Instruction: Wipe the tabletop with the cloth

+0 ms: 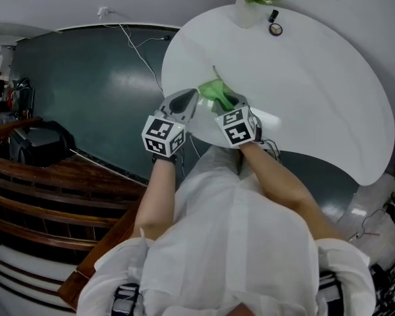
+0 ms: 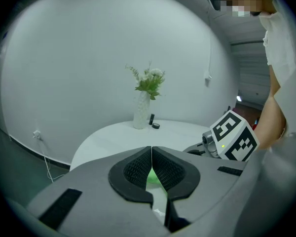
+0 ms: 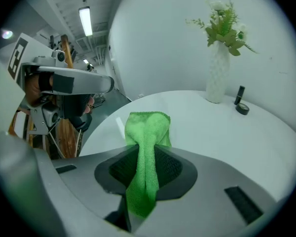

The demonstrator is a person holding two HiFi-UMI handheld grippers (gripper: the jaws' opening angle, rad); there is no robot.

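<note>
The right gripper (image 3: 146, 152) pinches a fuzzy green cloth (image 3: 148, 125), bunched between its ribbed pads and fanning out ahead over the glossy rounded white table (image 3: 222, 132), while the left gripper (image 2: 151, 152) alongside is clenched empty.

the white worktop (image 1: 316, 91) lies bare across the middle and right of the frame, open for a pass out to its curved right rim. the only things standing on it are a white vase of flowers (image 1: 247, 8) and two small dark items (image 1: 274, 26) just beside it, bunched at the top centre by the wall. at the worktop's near left edge the left hand-held gripper (image 1: 192, 96) and right hand-held gripper (image 1: 228, 99) crowd each other, with the green cloth (image 1: 214, 87) between them.
</note>
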